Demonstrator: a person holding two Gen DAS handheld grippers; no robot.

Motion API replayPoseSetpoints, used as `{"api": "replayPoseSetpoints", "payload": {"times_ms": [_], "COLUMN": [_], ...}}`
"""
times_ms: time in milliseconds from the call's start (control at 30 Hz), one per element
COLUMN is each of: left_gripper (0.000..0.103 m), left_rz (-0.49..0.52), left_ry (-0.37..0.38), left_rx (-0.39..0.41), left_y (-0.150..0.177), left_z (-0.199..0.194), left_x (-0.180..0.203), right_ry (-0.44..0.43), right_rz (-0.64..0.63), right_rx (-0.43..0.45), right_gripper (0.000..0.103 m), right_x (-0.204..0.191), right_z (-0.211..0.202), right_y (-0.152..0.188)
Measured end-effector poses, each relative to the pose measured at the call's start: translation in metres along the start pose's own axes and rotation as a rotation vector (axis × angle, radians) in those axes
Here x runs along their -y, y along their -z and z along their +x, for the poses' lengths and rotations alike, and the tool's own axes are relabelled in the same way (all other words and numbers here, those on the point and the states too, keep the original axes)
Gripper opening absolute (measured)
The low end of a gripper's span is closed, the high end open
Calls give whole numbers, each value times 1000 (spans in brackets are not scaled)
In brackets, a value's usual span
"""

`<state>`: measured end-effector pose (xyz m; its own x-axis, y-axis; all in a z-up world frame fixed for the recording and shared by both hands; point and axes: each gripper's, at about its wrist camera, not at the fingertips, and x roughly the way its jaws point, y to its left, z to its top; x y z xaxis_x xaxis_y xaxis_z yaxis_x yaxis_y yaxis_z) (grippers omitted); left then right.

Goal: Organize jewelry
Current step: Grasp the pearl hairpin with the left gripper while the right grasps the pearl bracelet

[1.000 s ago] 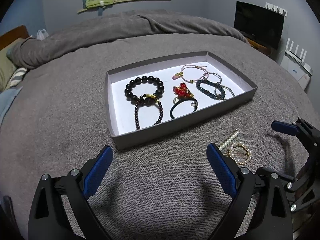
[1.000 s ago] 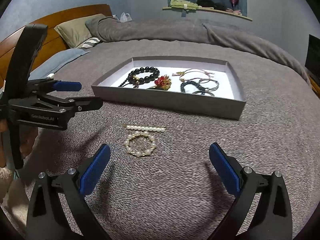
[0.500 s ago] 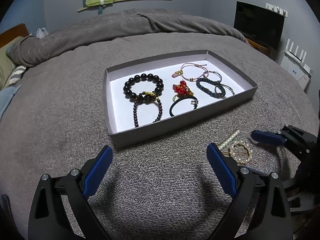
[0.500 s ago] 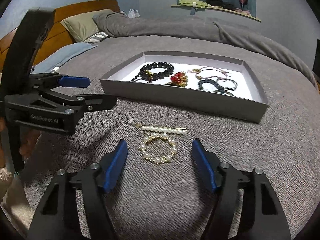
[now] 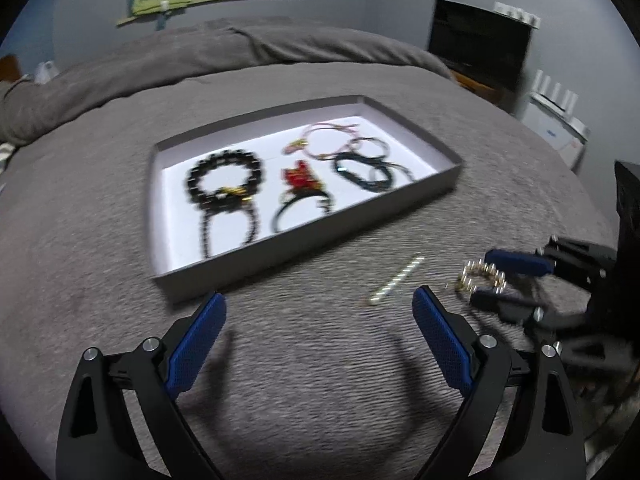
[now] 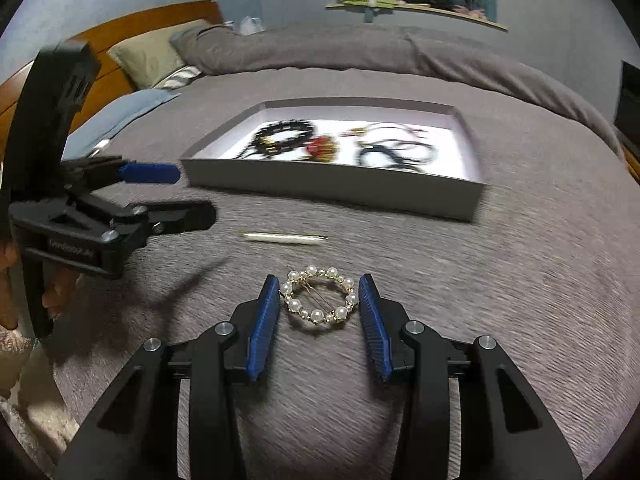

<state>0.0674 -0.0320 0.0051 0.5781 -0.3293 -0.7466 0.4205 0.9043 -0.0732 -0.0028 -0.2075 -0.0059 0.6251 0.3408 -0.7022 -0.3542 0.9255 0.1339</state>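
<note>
A round pearl-and-gold hair clip (image 6: pixel 318 298) lies on the grey bedspread between the blue pads of my right gripper (image 6: pixel 319 294), whose jaws sit close on both sides of it; contact is unclear. It also shows in the left wrist view (image 5: pixel 480 276). A straight pearl bar clip (image 6: pixel 285 238) lies just beyond, also seen in the left wrist view (image 5: pixel 396 280). A grey tray (image 5: pixel 304 236) with a white floor holds several bracelets. My left gripper (image 5: pixel 318 308) is open and empty, hovering in front of the tray.
The left gripper's body (image 6: pixel 100 208) is at the left of the right wrist view. Pillows (image 6: pixel 156 56) and a wooden headboard (image 6: pixel 132 24) are at the far left. A dark TV (image 5: pixel 480 44) and white boxes (image 5: pixel 556 120) stand to the right.
My right gripper has moved forward and down around the round pearl clip and narrowed its jaws. The left gripper has shifted a little; the view is blurred by motion.
</note>
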Motion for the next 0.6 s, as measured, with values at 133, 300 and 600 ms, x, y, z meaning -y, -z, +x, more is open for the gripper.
{"api": "replayPoseSetpoints", "payload": {"times_ms": [133, 300, 600], "left_gripper": [80, 53, 8], "left_rz": [56, 154, 230], "left_ry": [31, 39, 75], "left_rx": [-7, -47, -70], "left_y": [-3, -5, -1], "left_z": [11, 36, 42], "left_x": [18, 39, 47], "right_ry": [37, 28, 18], "right_rz": [30, 75, 90], "right_rx": [14, 21, 43], "right_gripper": [41, 41, 41], "right_x": [19, 32, 35], "right_z": [-16, -21, -24], "right_y": [4, 6, 0]}}
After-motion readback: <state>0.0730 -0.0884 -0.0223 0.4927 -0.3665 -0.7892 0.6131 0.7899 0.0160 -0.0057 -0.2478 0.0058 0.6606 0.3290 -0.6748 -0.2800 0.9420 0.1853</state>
